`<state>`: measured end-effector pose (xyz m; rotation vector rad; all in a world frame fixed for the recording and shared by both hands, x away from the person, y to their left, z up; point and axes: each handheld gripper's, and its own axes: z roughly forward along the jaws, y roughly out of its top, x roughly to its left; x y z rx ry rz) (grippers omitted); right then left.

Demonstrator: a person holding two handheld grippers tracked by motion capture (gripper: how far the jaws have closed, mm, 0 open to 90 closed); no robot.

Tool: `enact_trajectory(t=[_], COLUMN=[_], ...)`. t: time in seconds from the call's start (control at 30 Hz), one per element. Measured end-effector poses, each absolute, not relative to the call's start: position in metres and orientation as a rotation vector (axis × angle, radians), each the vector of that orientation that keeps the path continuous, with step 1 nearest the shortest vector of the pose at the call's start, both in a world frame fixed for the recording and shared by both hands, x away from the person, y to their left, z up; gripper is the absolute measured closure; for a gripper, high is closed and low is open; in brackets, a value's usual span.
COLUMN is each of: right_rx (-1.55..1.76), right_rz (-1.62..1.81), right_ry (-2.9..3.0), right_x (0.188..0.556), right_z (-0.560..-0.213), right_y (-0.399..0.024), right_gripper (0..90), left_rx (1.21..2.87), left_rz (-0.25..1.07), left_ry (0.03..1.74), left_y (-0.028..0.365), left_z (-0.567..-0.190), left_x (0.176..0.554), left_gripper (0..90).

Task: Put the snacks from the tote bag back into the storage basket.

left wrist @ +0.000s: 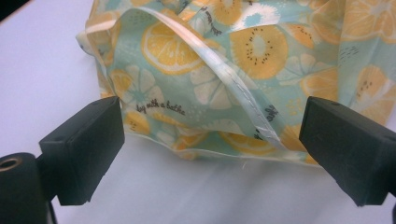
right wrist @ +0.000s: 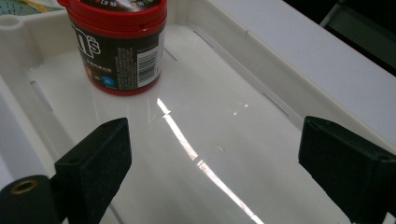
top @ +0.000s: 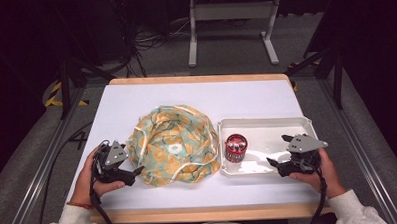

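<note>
The fruit-print bag (top: 173, 144), a crumpled pouch of pale green film patterned with orange and kiwi slices, lies on the white table (top: 136, 101) a little left of centre, its mouth gaping upward. The left gripper (top: 132, 173) sits at the bag's near-left edge; in the left gripper view its two black jaws stand wide apart with the bag's lower hem and a raised white seam (left wrist: 233, 84) lying between and just beyond them, one pad close beside the fabric on the left, neither visibly pressing on it. Nothing is gripped there. To the bag's right, touching or nearly touching it, is a white tray (top: 267, 122), and a red-lidded candy tub (top: 236, 147) stands upright in the tray's left end. The right gripper (top: 277, 164) hovers over the tray's right half, jaws spread wide and holding nothing, the tub well ahead of them and off toward one side in the right gripper view.
</note>
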<state>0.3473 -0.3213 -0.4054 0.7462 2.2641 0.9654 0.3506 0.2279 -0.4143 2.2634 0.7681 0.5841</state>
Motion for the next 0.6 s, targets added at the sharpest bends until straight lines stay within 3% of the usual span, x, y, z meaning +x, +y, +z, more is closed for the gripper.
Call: enact_trajectory(t=[0.27, 0.6], right_rx=[0.738, 0.729], right_rz=[0.969, 0.978], right_ry=[2.272, 2.286], right_x=[0.349, 0.348], right_z=[-0.406, -0.406], right_y=[-0.32, -0.319], right_gripper=[10.0, 9.9], left_rx=[2.045, 2.008], left_rz=[0.572, 0.537], left_ry=[0.796, 0.834], left_y=[0.237, 0.253], left_z=[-0.411, -0.425], left_x=[0.337, 0.329], left_gripper=[5.2, 4.5])
